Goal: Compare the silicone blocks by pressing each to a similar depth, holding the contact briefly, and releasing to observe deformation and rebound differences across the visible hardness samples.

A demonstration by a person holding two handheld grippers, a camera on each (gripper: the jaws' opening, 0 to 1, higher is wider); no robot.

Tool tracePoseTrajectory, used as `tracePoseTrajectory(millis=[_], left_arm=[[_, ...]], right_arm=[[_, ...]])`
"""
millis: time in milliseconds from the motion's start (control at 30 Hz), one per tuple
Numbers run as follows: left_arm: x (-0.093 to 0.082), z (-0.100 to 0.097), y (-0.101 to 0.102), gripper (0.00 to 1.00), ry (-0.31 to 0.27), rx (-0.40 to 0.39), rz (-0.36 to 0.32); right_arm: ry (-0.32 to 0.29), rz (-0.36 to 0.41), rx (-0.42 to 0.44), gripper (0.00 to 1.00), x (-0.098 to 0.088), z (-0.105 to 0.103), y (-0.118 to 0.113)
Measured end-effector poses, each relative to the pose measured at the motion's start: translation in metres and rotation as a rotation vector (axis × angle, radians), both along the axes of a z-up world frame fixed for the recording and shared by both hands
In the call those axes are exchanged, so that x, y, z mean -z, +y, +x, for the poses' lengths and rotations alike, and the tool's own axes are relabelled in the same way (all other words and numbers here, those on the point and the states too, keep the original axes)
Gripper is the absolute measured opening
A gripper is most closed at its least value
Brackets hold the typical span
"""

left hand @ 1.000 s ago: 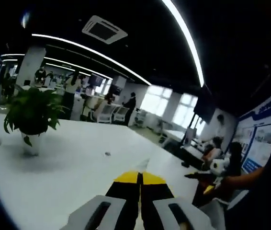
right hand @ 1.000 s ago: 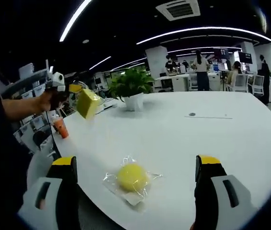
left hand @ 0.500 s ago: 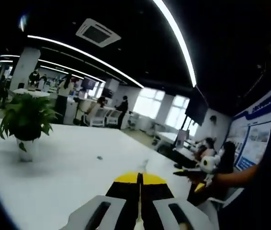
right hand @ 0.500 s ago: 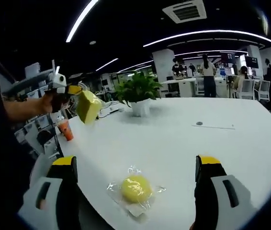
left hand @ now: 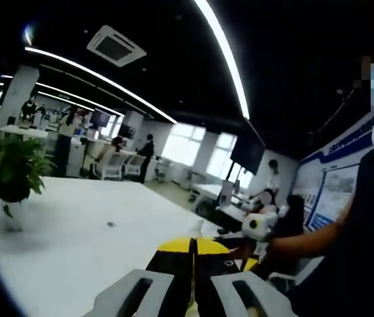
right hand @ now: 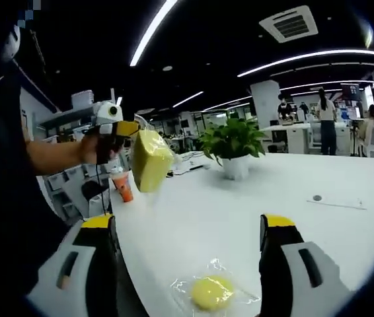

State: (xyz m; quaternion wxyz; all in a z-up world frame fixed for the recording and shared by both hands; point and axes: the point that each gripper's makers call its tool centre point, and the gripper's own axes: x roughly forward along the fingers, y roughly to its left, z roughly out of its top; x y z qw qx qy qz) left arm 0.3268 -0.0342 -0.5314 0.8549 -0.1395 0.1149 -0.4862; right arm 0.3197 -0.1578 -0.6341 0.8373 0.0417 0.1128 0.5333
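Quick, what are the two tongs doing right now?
Left tongs: shut on the yellow block, held in the air.
Right tongs: open, holding nothing.

Our left gripper view looks low along the white tabletop (left hand: 74, 238) toward the far windows, with the potted plant (left hand: 8, 175) near its left edge. Our right gripper view faces across the same tabletop (right hand: 253, 211) from nearer its edge, sharing that plant (right hand: 232, 142) and the tabletop.
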Motion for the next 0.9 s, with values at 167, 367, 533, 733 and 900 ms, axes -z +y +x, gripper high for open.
tracePoseTrajectory(millis=[167,367,533,733,900], left_arm=[[-0.001,-0.008,-0.015,0.0,0.002,0.038,0.006],[-0.005,-0.017,-0.028,0.0,0.009,0.073,-0.02],[-0.013,-0.023,-0.038,0.0,0.006,0.099,-0.052],[-0.019,-0.029,-0.046,0.0,0.002,0.114,-0.076],[-0.023,-0.03,-0.049,0.0,-0.001,0.119,-0.103]], right_arm=[[0.014,0.04,-0.048,0.82,-0.003,-0.002,0.018],[0.031,0.15,-0.125,0.75,-0.028,-0.009,0.041],[0.02,0.188,-0.162,0.64,-0.041,-0.011,0.053],[0.037,0.242,-0.226,0.53,-0.056,-0.02,0.063],[0.029,0.266,-0.246,0.41,-0.065,-0.024,0.066]])
